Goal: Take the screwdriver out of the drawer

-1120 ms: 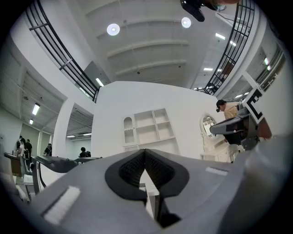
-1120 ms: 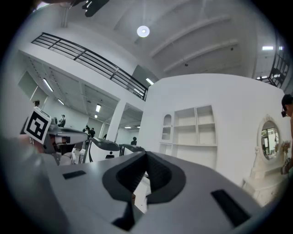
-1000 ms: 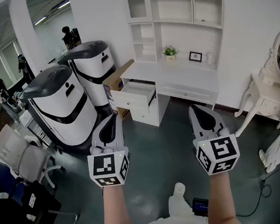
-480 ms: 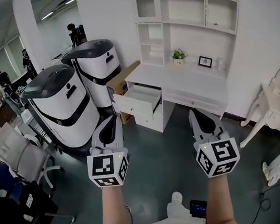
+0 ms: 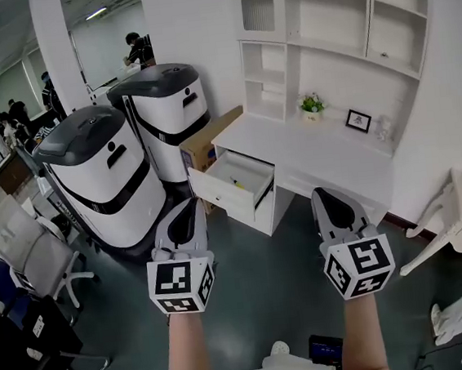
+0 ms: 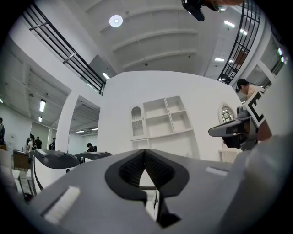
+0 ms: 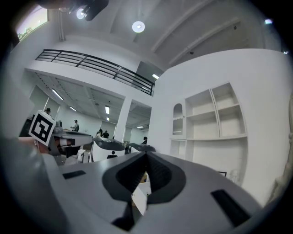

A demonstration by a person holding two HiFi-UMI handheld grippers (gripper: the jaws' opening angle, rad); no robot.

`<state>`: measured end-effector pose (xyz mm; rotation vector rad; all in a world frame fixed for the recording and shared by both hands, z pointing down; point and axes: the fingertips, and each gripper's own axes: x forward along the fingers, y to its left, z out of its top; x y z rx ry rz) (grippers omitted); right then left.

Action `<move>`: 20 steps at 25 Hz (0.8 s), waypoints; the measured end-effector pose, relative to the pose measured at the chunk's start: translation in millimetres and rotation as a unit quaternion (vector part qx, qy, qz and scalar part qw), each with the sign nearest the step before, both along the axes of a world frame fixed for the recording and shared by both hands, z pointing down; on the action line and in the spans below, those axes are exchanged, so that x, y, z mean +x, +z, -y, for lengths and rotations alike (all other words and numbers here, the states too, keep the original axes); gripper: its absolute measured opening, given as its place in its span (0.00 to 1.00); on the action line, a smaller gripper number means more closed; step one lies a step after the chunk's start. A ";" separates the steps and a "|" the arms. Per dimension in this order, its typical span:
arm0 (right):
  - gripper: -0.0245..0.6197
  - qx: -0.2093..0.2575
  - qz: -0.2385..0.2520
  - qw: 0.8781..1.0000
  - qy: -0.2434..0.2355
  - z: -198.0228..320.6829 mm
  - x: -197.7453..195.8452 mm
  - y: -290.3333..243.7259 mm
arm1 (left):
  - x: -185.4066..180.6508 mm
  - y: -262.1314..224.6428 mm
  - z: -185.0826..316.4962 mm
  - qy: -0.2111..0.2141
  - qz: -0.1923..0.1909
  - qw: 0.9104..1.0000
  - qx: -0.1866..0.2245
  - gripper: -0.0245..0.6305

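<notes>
The open white drawer (image 5: 232,180) juts out of the left end of the white desk (image 5: 309,143), ahead of both grippers. Something small and yellowish lies inside it; I cannot tell whether this is the screwdriver. My left gripper (image 5: 186,206) is held level, short of the drawer and slightly to its left, jaws shut and empty. My right gripper (image 5: 325,194) is alongside it, to the right of the drawer, also shut and empty. The left gripper view shows its closed jaws (image 6: 145,153) aimed at the shelves. The right gripper view shows its jaws (image 7: 146,157) closed too.
Two large white-and-grey machines (image 5: 102,173) stand left of the desk, with a cardboard box (image 5: 206,142) between them and the drawer. Chairs (image 5: 25,259) stand at the far left, and people are in the background. A plant (image 5: 311,103) and a picture frame (image 5: 359,120) sit on the desk.
The desk and open drawer have come nearer and now sit lower and more central in the head view. Both grippers have moved forward together, still shut.
</notes>
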<state>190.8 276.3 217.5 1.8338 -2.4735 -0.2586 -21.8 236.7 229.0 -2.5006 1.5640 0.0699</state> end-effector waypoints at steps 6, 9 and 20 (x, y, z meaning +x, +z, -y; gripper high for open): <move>0.05 -0.007 -0.009 0.999 -0.043 45.4 -2.0 6.2 | 16.8 3.1 34.4 -0.016 0.005 1.000 -0.005 0.05; 0.05 -0.016 -0.004 0.999 -0.052 59.5 -0.8 16.0 | 22.8 9.4 45.7 -0.020 0.006 1.000 -0.012 0.05; 0.05 -0.023 -0.006 0.998 -0.057 126.2 -7.2 27.4 | 9.0 15.3 113.4 -0.030 -0.005 0.999 -0.015 0.05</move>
